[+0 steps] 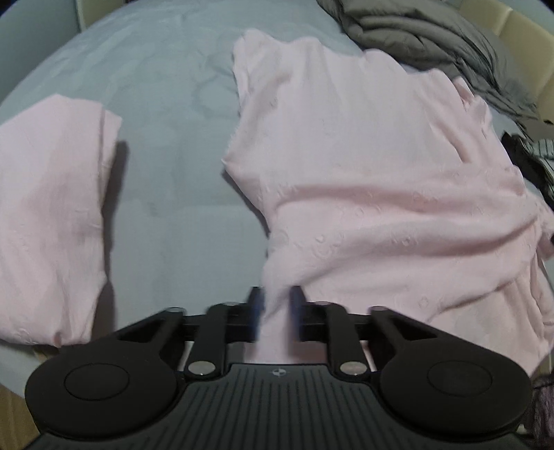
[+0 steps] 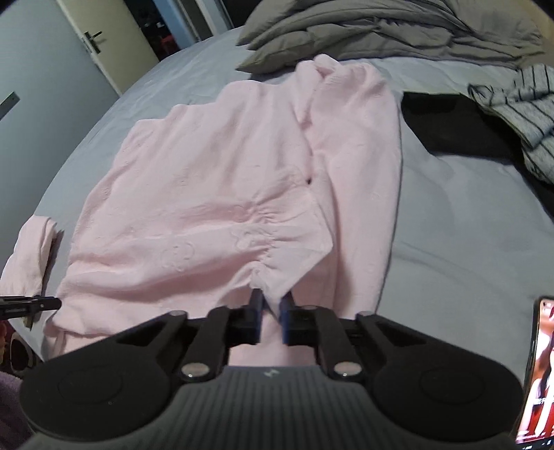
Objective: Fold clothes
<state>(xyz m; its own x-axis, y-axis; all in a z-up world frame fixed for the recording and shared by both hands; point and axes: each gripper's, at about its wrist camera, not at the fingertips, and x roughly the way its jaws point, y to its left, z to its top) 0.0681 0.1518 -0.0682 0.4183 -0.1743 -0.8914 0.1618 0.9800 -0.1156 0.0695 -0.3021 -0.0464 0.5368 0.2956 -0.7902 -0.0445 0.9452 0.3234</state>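
Grey duvet [image 2: 398, 31], lit phone [image 2: 540, 374], door [image 2: 104, 38] beyond blue bedsheet [image 2: 467, 242].

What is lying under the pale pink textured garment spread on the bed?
The pale pink textured garment lies on the grey-blue bedsheet, visible all around it. Its nearer edge is bunched where both grippers pinch it. Whether anything else lies beneath cannot be seen; the fabric covers it.
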